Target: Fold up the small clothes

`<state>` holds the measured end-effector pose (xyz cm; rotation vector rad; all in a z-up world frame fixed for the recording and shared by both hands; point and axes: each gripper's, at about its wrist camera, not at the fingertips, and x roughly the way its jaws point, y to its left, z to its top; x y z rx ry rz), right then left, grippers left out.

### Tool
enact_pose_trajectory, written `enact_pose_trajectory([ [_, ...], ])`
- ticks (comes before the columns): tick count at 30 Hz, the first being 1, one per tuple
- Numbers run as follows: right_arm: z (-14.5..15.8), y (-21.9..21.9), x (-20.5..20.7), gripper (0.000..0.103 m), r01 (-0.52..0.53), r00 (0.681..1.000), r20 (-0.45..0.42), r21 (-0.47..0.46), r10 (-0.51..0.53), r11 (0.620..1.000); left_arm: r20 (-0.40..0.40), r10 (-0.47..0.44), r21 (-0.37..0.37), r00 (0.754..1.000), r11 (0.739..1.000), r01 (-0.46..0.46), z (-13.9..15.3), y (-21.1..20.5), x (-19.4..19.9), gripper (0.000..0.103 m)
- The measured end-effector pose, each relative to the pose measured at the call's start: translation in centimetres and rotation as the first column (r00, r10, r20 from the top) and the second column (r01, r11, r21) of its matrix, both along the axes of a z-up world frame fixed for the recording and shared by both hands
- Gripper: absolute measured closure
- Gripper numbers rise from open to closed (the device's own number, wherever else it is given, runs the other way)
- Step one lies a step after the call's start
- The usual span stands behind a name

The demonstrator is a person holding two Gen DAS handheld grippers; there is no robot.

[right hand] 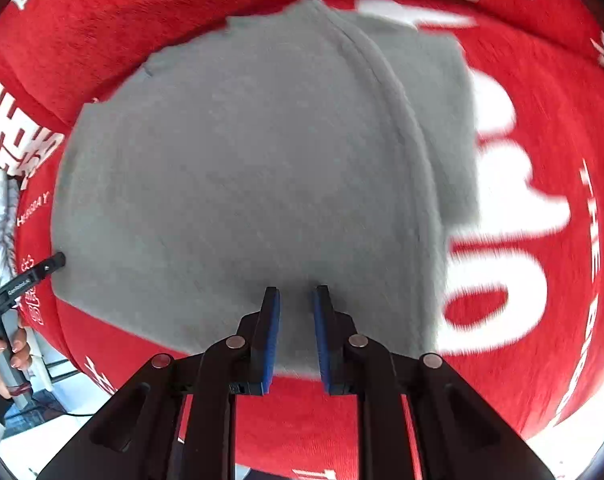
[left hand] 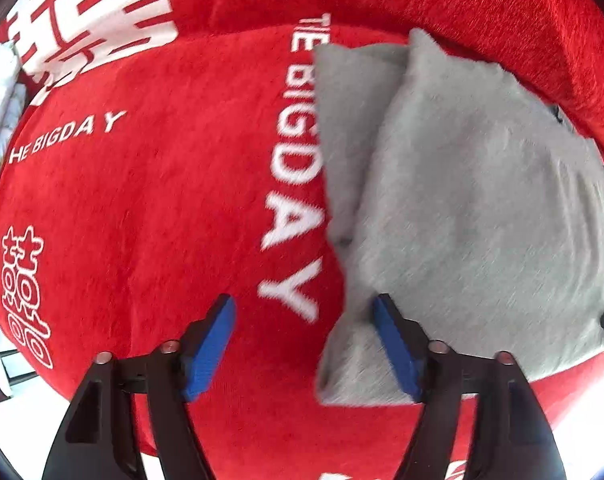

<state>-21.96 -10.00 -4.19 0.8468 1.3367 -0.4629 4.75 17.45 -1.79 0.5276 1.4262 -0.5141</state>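
Jaws on the left gripper [left hand: 304,344] are spread wide with nothing pinched, its right pad just over the grey garment's [left hand: 462,200] near-left corner. Right gripper [right hand: 295,336] jaws sit slightly apart above the near hem, gripping nothing. Garment lies folded on the red plush blanket [left hand: 161,200] with white lettering.

The grey knit garment [left hand: 482,208] hides part of the white lettering on the red plush cover [left hand: 161,208]. In the right wrist view, large white characters [right hand: 502,208] blur beyond reading.
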Motion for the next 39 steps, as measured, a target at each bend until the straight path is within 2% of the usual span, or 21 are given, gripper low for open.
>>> enact_pose_trajectory([
  [2,0.5,-0.3,-1.4,0.082,0.045,0.999,0.004,0.01,-0.045,0.999,0.016,-0.015,0.011,1.0,1.0,0.014,0.1,0.9,-0.2,0.02],
  [4,1.1,-0.6,-3.4,0.075,0.101,0.995,0.01,0.03,-0.101,0.994,0.004,-0.015,0.011,1.0,1.0,0.015,0.2,1.6,-0.2,0.02],
  [5,1.2,-0.9,-4.4,0.062,0.14,0.99,0.026,0.056,-0.142,0.989,-0.002,-0.013,0.01,1.0,1.0,0.013,0.3,1.8,-0.2,0.02],
  [6,1.4,-0.9,-5.6,0.045,0.194,0.979,0.044,0.092,-0.198,0.977,-0.003,-0.009,0.01,1.0,1.0,0.009,0.3,2.0,0.0,0.02],
  [7,1.4,-0.8,-6.5,0.037,0.237,0.968,0.051,0.119,-0.244,0.964,-0.002,-0.006,0.011,1.0,1.0,0.006,0.7,2.1,0.0,0.02],
  [8,1.4,-0.7,-7.9,0.034,0.307,0.946,0.058,0.157,-0.319,0.939,0.001,-0.003,0.013,1.0,1.0,0.003,0.9,2.2,-0.1,0.02],
  [10,1.2,-0.8,-9.0,0.034,0.383,0.911,0.073,0.22,-0.407,0.897,0.006,0.01,0.013,1.0,1.0,-0.01,1.5,2.3,-0.2,0.02],
  [13,-0.5,-1.1,-10.8,0.035,0.522,0.82,0.078,0.307,-0.567,0.796,0.015,0.03,0.001,0.999,1.0,-0.03,2.4,2.1,0.4,0.02],
  [14,-1.1,-1.4,-11.0,0.041,0.564,0.779,0.087,0.338,-0.621,0.754,0.02,0.037,-0.009,0.999,0.999,-0.037,2.9,2.1,0.5,0.02],
  [15,-1.3,-1.5,-11.0,0.069,0.58,0.763,0.089,0.343,-0.64,0.739,0.025,0.045,-0.034,0.999,0.998,-0.044,3.8,1.3,0.8,0.02],
  [16,-1.4,-2.1,-11.0,0.09,0.586,0.764,0.076,0.332,-0.64,0.739,0.032,0.045,-0.048,0.998,0.998,-0.043,4.4,1.1,0.9,0.02],
  [17,-1.3,-2.4,-10.4,0.095,0.577,0.794,0.035,0.271,-0.607,0.77,0.042,0.042,-0.058,0.998,0.998,-0.039,4.8,0.7,1.0,0.02],
  [19,-1.2,-2.6,-9.9,0.095,0.553,0.824,0.011,0.198,-0.566,0.809,0.066,0.027,-0.075,0.997,0.997,-0.022,5.2,-0.8,1.7,0.02],
  [23,-0.1,-2.4,-8.6,0.09,0.522,0.851,-0.017,0.148,-0.526,0.84,0.094,0.028,-0.106,0.995,0.994,-0.018,5.5,-3.4,3.5,0.02],
  [25,1.0,-2.0,-8.6,0.09,0.502,0.863,-0.007,0.127,-0.505,0.856,0.06,0.038,-0.168,0.997,0.985,-0.028,5.2,-5.1,4.8,0.028],
  [26,1.1,-1.8,-7.8,0.089,0.494,0.868,-0.005,0.118,-0.497,0.862,0.035,0.038,-0.2,0.999,0.979,-0.03,5.1,-5.6,5.3,0.041],
  [27,1.7,-1.5,-7.6,0.089,0.48,0.876,-0.002,0.103,-0.482,0.871,-0.009,0.026,-0.236,1.0,0.971,-0.028,4.8,-6.5,5.6,0.048],
  [30,2.7,-1.2,-6.3,0.089,0.456,0.888,0.031,0.083,-0.459,0.886,-0.064,-0.022,-0.287,0.998,0.958,0.003,3.9,-8.3,5.4,0.048],
  [34,3.2,-1.0,-5.0,0.089,0.399,0.912,0.067,0.088,-0.405,0.913,-0.065,-0.068,-0.246,0.996,0.968,0.05,1.4,-9.9,5.5,0.048],
  [39,2.9,-0.1,-2.8,0.089,0.339,0.933,0.086,0.115,-0.35,0.934,-0.093,0.004,-0.186,0.996,0.982,-0.021,-1.2,-8.8,7.7,0.048],
])
